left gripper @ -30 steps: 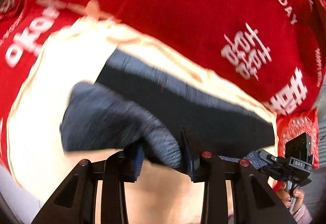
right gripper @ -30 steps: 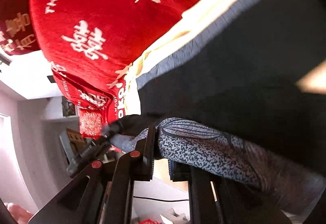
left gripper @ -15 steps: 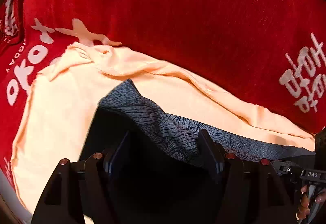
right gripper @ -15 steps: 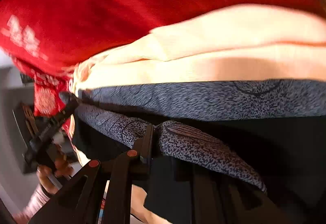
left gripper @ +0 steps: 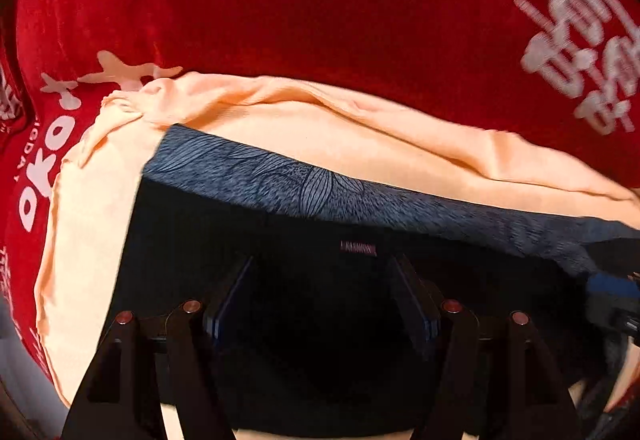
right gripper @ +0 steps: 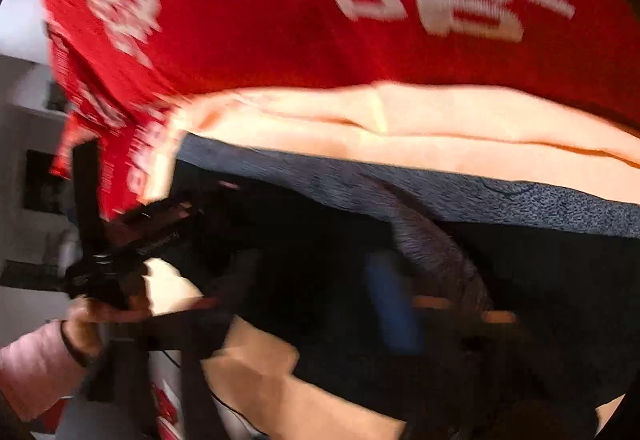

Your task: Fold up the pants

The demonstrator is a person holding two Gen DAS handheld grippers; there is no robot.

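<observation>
Through my left wrist camera my left gripper [left gripper: 324, 296] gapes empty above the dark pants [left gripper: 320, 340], whose small label [left gripper: 358, 248] is unreadable, on a peach cloth [left gripper: 88, 240] over a red blanket [left gripper: 320, 8] lettered "OKOK". Through the blurred right view my right gripper [right gripper: 320, 288] is opening over the pants, the grey waistband [right gripper: 436, 252] beside its blue pad, pale walls left of the blanket.

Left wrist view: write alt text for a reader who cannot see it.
The left gripper, open with nothing between its fingers, points down at dark pants with a blue-grey patterned band. The pants lie on a peach cloth spread over a red blanket printed with white characters.
</observation>
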